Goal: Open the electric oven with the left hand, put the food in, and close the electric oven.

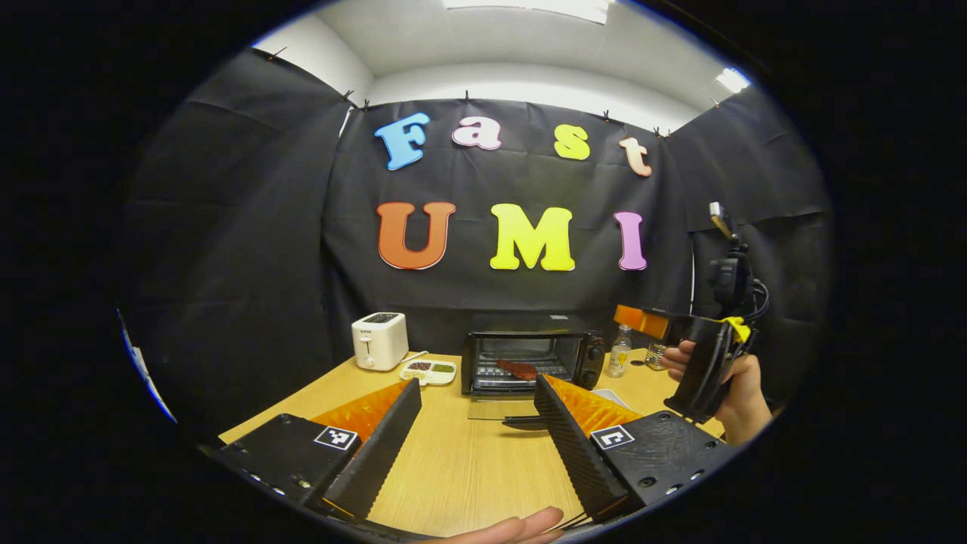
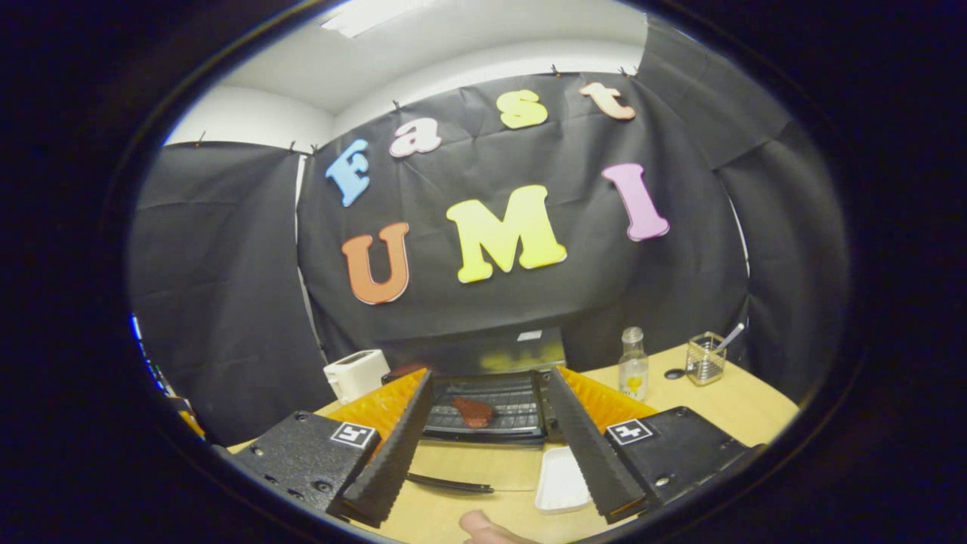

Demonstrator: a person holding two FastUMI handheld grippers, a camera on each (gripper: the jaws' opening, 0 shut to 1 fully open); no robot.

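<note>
The black electric oven (image 1: 529, 355) stands at the table's back with its glass door (image 1: 502, 409) folded down flat. A reddish-brown piece of food (image 1: 517, 369) lies on the wire rack inside. My left gripper (image 1: 476, 385) is open and empty, hanging over the table well in front of the door. A hand holds the right gripper (image 1: 642, 321) up at the oven's right. In the right gripper view the open, empty right gripper (image 2: 489, 376) faces the oven (image 2: 483, 404), and the food (image 2: 474, 412) sits on the rack between its fingers' lines.
An empty white plate (image 2: 563, 480) lies just right of the lowered door's handle (image 2: 449, 483). A white toaster (image 1: 380, 340) and a two-part dish (image 1: 429, 370) sit left of the oven. A bottle (image 2: 633, 366) and a clear utensil holder (image 2: 706, 359) stand to its right.
</note>
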